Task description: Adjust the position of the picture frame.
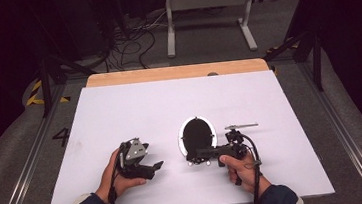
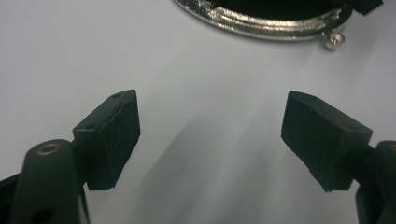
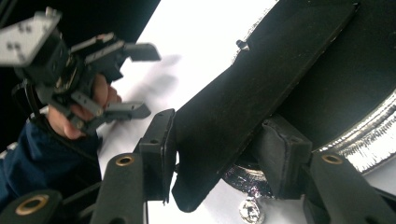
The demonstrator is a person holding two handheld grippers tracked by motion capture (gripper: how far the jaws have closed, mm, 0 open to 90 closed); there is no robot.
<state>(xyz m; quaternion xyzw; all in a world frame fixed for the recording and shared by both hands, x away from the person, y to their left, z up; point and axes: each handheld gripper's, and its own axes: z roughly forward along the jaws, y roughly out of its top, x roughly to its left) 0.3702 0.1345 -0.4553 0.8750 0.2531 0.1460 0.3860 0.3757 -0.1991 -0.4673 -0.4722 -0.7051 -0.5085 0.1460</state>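
Oval silver-rimmed frame (image 1: 197, 136) lies flat on the white table (image 1: 120, 113), dark back face up; it serves as the landmark here.

Right gripper (image 1: 197, 155) comes in at the frame's near edge, on the person's side. In the right gripper view its jaws straddle the black stand flap (image 3: 243, 100) that rises tilted off the frame's back (image 3: 355, 79). Left pad sits against the flap; whether the right pad presses the flap or just rests near the rim, I cannot tell. So a firm grip is not confirmed.

Left gripper (image 1: 156, 166) hangs to the left of the frame, apart from it, jaws spread wide with nothing between. In its own view, the frame's rim (image 2: 261, 23) lies just ahead.

Step in hand, as I read it: working the stand flap on the frame's back.

Next move likely needs the left gripper to steady the rim so the frame does not slide while the flap is swung.
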